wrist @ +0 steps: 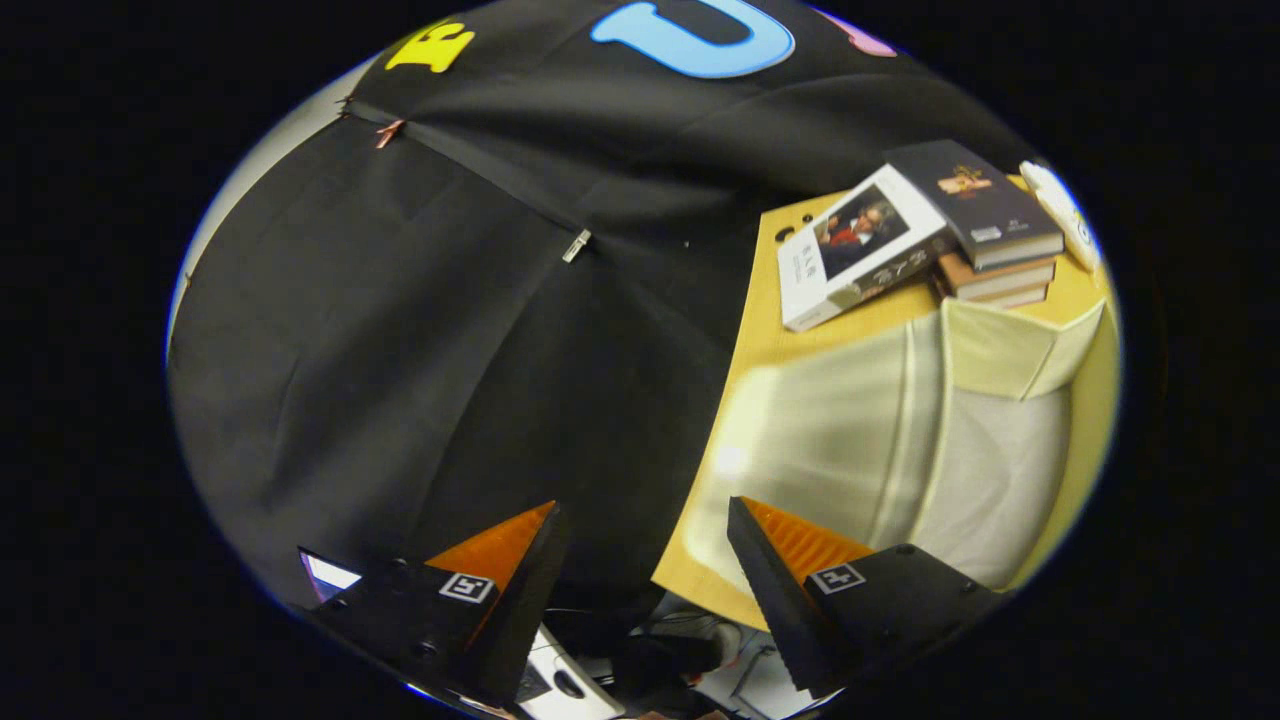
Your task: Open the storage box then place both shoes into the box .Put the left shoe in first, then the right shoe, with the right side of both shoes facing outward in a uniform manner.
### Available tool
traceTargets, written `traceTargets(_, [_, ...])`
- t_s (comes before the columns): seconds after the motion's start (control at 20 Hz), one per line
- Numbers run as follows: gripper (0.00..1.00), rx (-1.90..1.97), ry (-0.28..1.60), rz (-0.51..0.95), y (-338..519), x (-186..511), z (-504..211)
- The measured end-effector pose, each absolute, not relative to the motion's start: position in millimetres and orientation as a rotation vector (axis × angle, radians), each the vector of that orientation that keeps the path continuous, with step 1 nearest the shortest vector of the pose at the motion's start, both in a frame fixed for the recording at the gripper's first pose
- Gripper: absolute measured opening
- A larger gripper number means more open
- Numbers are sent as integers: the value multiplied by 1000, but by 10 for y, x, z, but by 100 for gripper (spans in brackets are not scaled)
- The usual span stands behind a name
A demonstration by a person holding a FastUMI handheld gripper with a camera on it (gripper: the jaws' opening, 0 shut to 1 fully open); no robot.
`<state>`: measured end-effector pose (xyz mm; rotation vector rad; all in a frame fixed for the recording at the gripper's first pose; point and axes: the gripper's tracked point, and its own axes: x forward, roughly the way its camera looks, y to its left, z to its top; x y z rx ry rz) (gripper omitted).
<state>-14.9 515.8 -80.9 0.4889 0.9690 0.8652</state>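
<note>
A: Start at the left. What's there?

B: Black cloth wall [420,330], creased, pinned with a small metal clip [576,245] along a seam. The gripper [648,535] has its fingers spread wide apart, released, holding nothing; only the cloth and the table's near corner show in the gap between them.

A: And past the right finger?

B: A yellow wooden table [760,340]. On it, just ahead of the right finger, sits the pale cream storage box of translucent plastic [900,440], with a lighter cream flap at its far end. I cannot tell whether that flap is open.

A: Beyond the box?

B: A white paperback book with a portrait on its cover [858,255], leaning on a stack of books topped by a dark hardcover [975,200]. At the far right lies a white object with markings [1062,210], too cut off to identify.
</note>
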Motion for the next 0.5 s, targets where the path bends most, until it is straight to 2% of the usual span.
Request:
traceTargets(0.25, [98, 431, 827, 800, 4537, 114, -679])
traceTargets(0.5, [98, 379, 700, 657, 3728, 468, -602])
